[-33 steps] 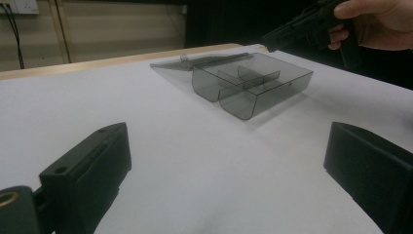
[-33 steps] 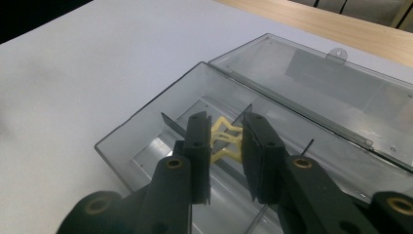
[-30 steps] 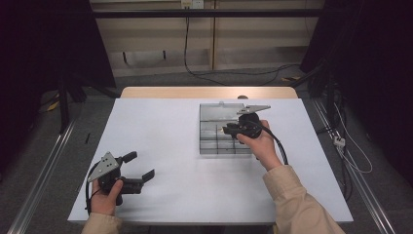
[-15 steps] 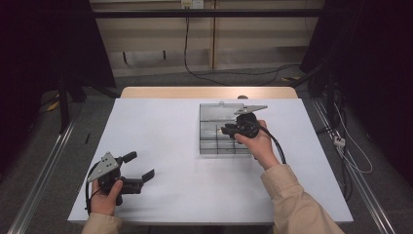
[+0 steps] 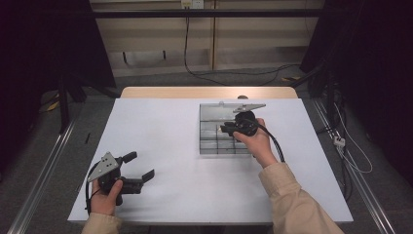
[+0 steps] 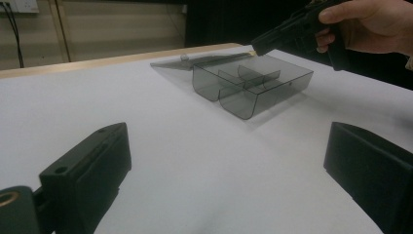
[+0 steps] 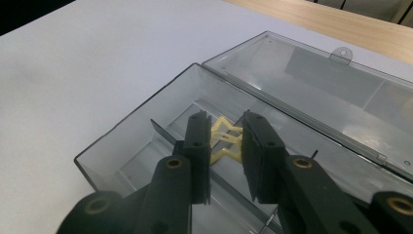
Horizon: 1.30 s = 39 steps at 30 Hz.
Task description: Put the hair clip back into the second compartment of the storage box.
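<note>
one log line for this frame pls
right gripper: shut on yellow piece, over open grey box | left gripper: open, empty, resting on table

The right claw [image 7: 225,146] covers part of the pale yellow zigzag piece [image 7: 226,138]; the clear grey plastic compartment box [image 7: 146,141] is cut off by the lower edge.

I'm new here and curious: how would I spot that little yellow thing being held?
Look at the white table, then the clear grey divided box with its lid laid open. Above it, the right claw pinches a small pale-yellow zigzag piece, the one bright-coloured item.
</note>
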Available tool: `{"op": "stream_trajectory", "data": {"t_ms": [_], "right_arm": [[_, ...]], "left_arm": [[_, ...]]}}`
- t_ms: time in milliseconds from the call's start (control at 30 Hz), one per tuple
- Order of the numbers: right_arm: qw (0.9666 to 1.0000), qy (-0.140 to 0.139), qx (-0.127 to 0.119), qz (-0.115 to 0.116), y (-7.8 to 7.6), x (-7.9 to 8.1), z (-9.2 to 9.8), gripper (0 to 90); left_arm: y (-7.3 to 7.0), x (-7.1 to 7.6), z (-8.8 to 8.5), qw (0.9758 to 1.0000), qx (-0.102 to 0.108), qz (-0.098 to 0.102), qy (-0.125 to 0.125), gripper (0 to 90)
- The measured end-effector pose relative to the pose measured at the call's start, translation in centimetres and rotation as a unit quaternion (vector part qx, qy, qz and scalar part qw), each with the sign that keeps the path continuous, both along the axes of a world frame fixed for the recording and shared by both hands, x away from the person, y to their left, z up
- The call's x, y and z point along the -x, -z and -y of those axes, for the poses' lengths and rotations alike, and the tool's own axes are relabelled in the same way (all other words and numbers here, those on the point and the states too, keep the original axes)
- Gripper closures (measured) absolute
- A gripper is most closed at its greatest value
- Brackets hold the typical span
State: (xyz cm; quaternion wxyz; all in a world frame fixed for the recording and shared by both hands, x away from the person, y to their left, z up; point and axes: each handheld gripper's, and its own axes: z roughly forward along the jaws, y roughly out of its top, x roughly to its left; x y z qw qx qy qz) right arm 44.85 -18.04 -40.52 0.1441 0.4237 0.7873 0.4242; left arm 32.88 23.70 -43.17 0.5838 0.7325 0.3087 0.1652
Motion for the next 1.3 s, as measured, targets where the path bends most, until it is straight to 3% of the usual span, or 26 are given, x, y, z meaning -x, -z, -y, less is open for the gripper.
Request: {"op": "stream_trajectory", "data": {"t_ms": [1300], "right_arm": [[0.9996,0.025,0.005,-0.011,1.2,-1.6,0.6,73.8]], "left_arm": [[0.0,0.0,0.0,1.0000,-0.002,-0.002,0.000,3.0]]}}
